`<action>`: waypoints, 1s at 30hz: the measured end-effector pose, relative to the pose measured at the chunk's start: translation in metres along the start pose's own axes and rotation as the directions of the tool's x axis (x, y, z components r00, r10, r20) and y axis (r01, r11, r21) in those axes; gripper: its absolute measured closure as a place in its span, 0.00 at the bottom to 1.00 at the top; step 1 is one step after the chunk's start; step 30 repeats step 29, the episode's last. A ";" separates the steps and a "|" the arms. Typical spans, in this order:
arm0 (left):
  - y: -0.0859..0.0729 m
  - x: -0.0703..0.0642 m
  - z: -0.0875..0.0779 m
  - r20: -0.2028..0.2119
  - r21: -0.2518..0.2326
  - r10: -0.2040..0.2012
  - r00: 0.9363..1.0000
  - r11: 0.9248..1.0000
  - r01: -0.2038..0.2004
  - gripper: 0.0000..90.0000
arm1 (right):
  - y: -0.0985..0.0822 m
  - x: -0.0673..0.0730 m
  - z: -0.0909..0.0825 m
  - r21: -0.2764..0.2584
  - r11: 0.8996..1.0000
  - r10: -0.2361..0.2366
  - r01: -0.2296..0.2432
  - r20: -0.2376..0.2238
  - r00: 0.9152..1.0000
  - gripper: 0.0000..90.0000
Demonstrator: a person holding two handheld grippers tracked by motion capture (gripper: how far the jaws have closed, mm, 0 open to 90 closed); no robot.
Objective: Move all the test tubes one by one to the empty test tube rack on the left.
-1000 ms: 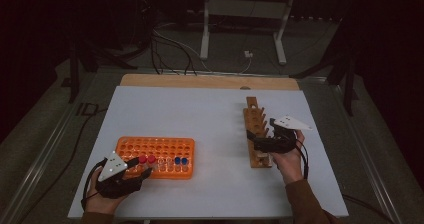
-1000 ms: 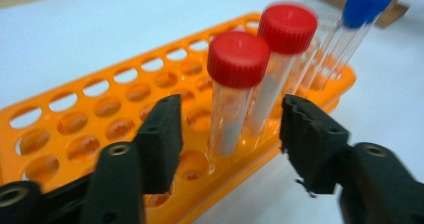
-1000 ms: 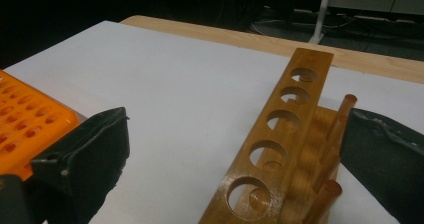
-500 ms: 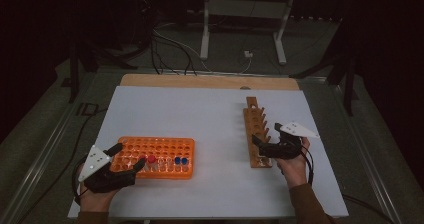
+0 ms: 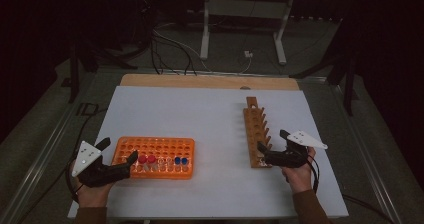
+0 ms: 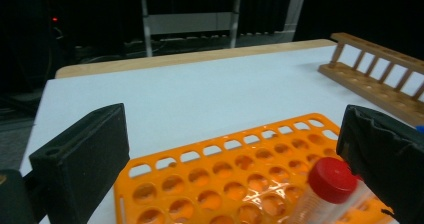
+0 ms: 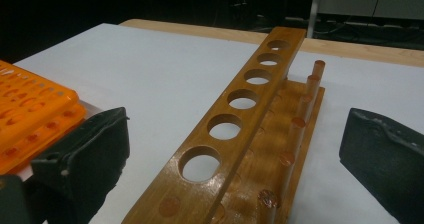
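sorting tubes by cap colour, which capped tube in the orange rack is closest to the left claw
The leftmost red-capped tube: it stands nearest the left claw, with the other red one and two blue-capped tubes farther right.

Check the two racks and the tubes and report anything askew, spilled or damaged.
Nothing stands out. The orange rack lies flat with its red-capped tubes and blue-capped tubes seated upright. The wooden rack stands square and empty. No spill shows on the table.
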State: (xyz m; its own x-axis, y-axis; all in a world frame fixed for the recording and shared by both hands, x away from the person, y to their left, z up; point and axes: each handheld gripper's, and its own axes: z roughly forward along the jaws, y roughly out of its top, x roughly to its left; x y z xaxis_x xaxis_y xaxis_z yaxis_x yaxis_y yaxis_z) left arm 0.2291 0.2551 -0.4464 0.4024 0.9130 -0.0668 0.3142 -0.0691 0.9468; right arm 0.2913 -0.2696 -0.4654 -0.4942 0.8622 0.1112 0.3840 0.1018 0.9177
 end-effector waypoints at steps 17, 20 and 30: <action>-0.009 0.005 0.012 -0.083 0.045 -0.023 0.996 0.999 0.027 0.01 | -0.012 -0.003 -0.019 -0.071 0.997 -0.011 0.012 0.016 1.000 0.00; -0.010 0.005 0.014 -0.089 0.055 -0.019 0.996 0.998 0.024 0.01 | -0.014 -0.003 -0.023 -0.088 0.996 -0.020 0.022 0.020 1.000 0.00; -0.014 0.007 0.016 -0.106 0.073 -0.036 0.994 0.996 0.044 0.01 | -0.019 -0.004 -0.028 -0.101 0.994 -0.037 0.039 0.023 0.999 0.00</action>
